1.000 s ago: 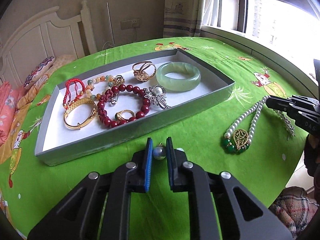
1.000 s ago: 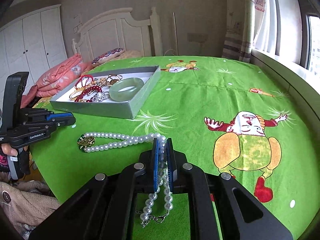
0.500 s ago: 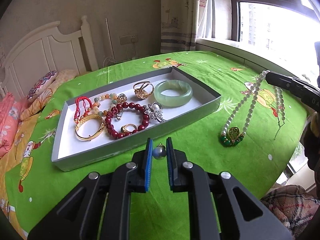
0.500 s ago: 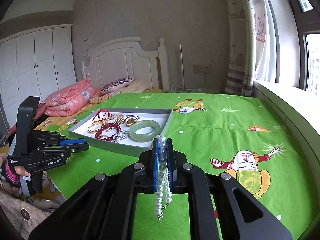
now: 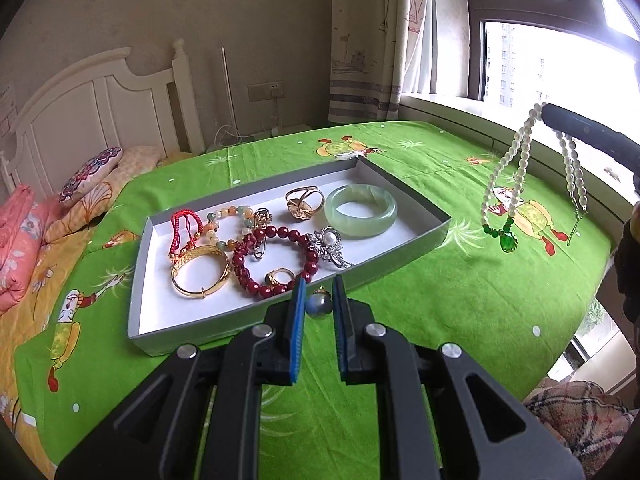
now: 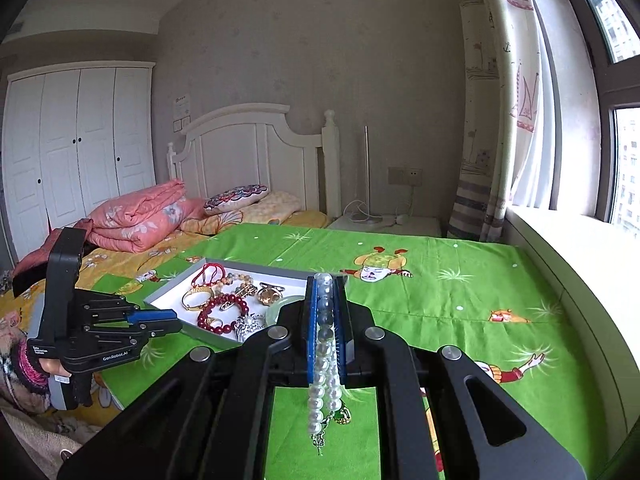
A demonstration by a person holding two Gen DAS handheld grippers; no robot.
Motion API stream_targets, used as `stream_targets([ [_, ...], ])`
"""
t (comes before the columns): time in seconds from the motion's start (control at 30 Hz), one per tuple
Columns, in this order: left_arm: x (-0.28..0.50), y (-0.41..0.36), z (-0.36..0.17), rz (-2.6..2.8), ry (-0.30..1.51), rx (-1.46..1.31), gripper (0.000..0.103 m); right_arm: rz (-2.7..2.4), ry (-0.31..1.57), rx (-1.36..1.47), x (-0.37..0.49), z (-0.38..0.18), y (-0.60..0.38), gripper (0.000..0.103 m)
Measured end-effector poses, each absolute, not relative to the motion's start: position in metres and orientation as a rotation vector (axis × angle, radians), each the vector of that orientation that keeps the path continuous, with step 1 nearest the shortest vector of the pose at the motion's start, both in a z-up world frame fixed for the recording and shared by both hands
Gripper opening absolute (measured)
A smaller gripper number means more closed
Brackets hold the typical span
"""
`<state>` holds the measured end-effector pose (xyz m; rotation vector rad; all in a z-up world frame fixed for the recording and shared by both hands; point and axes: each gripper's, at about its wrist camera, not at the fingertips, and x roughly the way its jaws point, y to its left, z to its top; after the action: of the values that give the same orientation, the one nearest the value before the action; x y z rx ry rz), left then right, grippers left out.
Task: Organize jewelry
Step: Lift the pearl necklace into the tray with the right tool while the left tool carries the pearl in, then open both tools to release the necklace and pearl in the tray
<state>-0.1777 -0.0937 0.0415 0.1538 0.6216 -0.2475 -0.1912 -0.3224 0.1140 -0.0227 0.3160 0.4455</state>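
Our left hand-held gripper (image 5: pixel 319 304) clenched on a grey bead (image 5: pixel 319 305), our right hand-held gripper (image 6: pixel 324 312) grasping the dangling pearl necklace (image 5: pixel 520 168), jewelry tray (image 5: pixel 424 236) on the bed.

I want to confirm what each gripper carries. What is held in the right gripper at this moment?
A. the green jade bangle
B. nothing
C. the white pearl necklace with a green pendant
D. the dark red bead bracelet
C: the right gripper is shut on the pearl necklace, which hangs free above the green cloth, its green pendant at the bottom.
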Motion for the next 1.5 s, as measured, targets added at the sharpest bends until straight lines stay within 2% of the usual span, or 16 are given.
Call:
stream_targets([
  [0.57, -0.137, -0.057, 0.065, -0.201, 0.592, 0.102, 0.013, 0.53, 0.282, -0.106, -0.145, 0.156, -0.25, 0.01],
  [1.23, -0.1, -0.021, 0.041, -0.135, 0.646, 0.04, 0.013, 0.628, 0.366, -0.178, -0.09, 0.143, -0.127, 0.01],
  [1.5, -0.09, -0.017, 0.033, -0.121, 0.678, 0.03, 0.013, 0.619, 0.547, -0.168, -0.055, 0.099, -0.128, 0.01],
])
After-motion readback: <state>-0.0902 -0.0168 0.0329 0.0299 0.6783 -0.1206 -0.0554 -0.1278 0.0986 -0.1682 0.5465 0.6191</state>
